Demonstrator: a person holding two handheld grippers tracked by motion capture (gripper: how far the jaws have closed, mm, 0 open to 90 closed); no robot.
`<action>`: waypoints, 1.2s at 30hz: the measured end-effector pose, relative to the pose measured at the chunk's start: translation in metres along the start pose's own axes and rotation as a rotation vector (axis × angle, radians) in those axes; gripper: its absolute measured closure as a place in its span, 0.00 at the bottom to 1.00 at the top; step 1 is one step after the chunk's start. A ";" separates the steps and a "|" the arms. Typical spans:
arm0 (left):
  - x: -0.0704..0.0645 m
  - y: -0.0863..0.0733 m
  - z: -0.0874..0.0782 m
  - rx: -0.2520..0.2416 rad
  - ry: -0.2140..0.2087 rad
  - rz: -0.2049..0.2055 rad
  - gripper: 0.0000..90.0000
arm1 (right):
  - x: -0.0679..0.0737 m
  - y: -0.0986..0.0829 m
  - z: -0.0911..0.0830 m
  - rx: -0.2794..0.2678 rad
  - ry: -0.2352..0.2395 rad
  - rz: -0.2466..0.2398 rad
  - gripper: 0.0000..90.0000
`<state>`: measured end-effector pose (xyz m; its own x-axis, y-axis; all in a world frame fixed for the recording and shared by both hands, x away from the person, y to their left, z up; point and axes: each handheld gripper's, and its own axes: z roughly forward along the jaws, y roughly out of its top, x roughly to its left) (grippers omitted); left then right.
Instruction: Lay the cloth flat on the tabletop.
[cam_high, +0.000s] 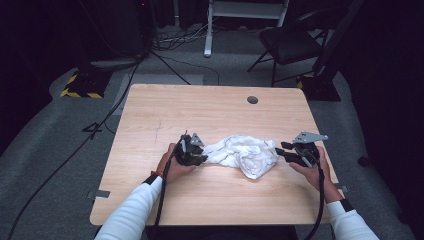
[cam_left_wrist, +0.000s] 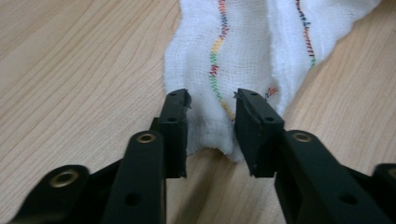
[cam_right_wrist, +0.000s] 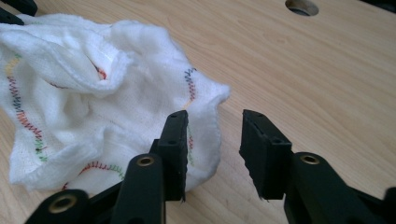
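Both tongs stand open, holding nothing: left tongs (cam_left_wrist: 211, 122) straddle the cloth (cam_high: 243, 154) edge, right tongs (cam_right_wrist: 212, 154) beside it. Closing may catch only one layer, so it slips.

A light wooden table (cam_high: 210, 195) has a round hole (cam_high: 252, 100) near its far edge, ahead of the tools. Beyond it, on grey floor, a dark folding chair (cam_high: 290, 42) stands far right; black cables (cam_high: 125, 95) trail far left past a yellow-black striped base (cam_high: 80, 87).
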<state>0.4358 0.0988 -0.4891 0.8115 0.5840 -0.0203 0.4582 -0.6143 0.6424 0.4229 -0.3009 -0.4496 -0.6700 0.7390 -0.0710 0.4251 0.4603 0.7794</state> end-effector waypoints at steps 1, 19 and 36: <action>0.000 0.000 0.000 0.002 -0.007 0.004 0.76 | 0.001 0.001 0.000 -0.007 0.005 -0.004 0.64; 0.016 -0.009 -0.012 0.032 -0.019 0.030 0.94 | 0.013 -0.009 0.022 0.191 0.079 -0.103 0.97; 0.024 -0.013 -0.019 0.008 0.092 -0.026 0.66 | 0.014 0.004 -0.001 0.095 0.104 -0.058 0.62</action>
<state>0.4421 0.1310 -0.4835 0.7626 0.6460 0.0340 0.4819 -0.6023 0.6364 0.4148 -0.2890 -0.4464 -0.7526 0.6569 -0.0458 0.4361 0.5493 0.7128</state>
